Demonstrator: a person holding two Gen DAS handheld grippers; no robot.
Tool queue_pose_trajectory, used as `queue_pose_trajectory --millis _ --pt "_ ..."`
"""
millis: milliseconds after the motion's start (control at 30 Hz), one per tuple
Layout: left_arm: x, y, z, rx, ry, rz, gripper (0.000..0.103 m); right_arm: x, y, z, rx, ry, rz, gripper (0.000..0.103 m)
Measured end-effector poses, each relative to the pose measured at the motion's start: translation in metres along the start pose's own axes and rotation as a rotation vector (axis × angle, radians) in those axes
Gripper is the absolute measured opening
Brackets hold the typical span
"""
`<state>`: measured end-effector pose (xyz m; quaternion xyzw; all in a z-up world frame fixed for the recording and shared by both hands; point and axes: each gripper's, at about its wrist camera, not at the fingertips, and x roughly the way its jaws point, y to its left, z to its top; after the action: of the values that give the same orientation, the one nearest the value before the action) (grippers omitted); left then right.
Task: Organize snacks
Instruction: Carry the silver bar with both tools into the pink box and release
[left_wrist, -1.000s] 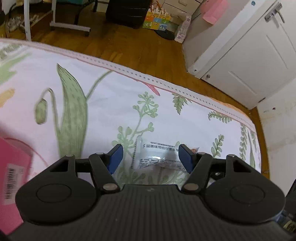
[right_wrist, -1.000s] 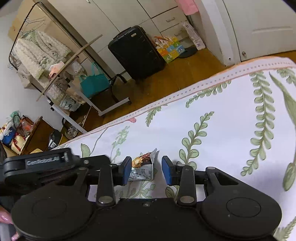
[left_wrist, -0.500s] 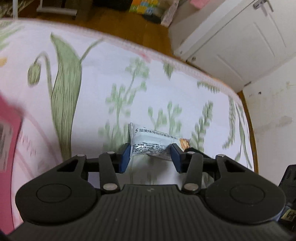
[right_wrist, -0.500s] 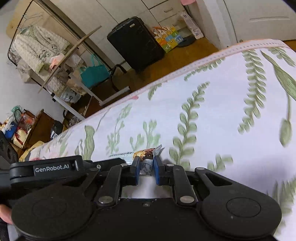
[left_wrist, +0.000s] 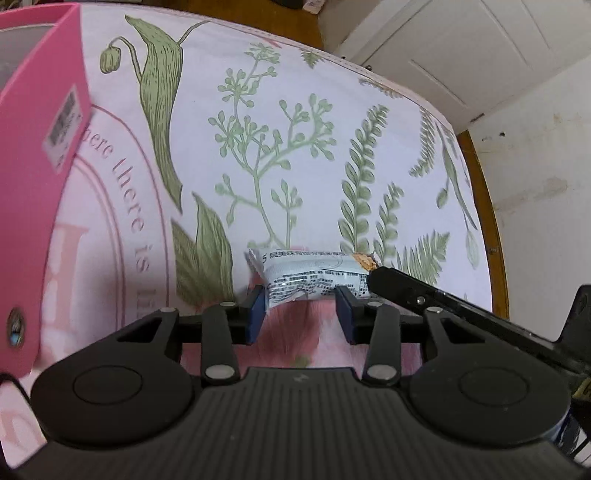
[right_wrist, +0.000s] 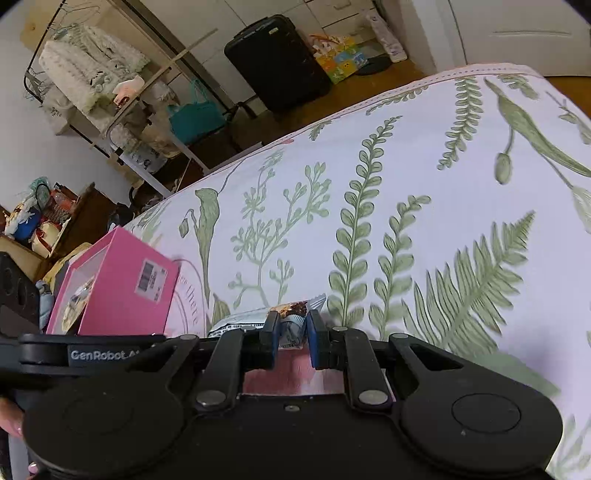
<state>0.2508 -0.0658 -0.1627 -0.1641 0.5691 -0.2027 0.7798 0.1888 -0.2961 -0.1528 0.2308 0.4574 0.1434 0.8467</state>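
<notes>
A: While both tools grip the same snack packet (left_wrist: 314, 275), the worry is a tear. If the hands drift apart, the thin wrapper stretches between two pinches and may split or slip out of one.

B: Left gripper (left_wrist: 301, 314), low centre of its frame: jaws have just been closing, blue pads pressed on the packet's crumpled lower edge, printed white side facing up.

A: Right gripper (right_wrist: 291, 334), lower centre of its own view: pressed together on the packet's (right_wrist: 286, 319) picture end, which bulges above the pads. Narrow bite there; that end looks the likelier to pull free.

B: Packet sits directly ahead of both tools, held off the fern-print cloth (left_wrist: 295, 147), I judge; contact below it is hidden.

A: Further out, pink box (right_wrist: 122, 284) at left middle of the right view, window side showing snacks inside. Probably the destination.

B: It fills the left edge of the left view, close. Swinging that way could clip its corner and knock it.
</notes>
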Motion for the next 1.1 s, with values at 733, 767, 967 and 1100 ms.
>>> queue_pose_trajectory --millis 733,767,967,1100 --pt "-0.156 0.018 -0.048 0.221 -0.25 0.15 0.038 -0.042 0.127 -0.025 -0.244 -0.023 0.14 0.019" --pt "-0.163 0.026 -0.045 0.196 -0.264 0.158 0.038 -0.038 0.137 -0.024 -0.26 -0.024 0.154 0.019" --pt "-0.196 0.073 -0.028 0.09 -0.336 0.173 0.038 -0.011 0.191 -0.007 -0.349 -0.021 0.194 0.019" --pt "-0.207 0.095 -0.014 0.051 -0.372 0.201 0.038 0.009 0.213 0.004 -0.362 -0.011 0.219 0.02"
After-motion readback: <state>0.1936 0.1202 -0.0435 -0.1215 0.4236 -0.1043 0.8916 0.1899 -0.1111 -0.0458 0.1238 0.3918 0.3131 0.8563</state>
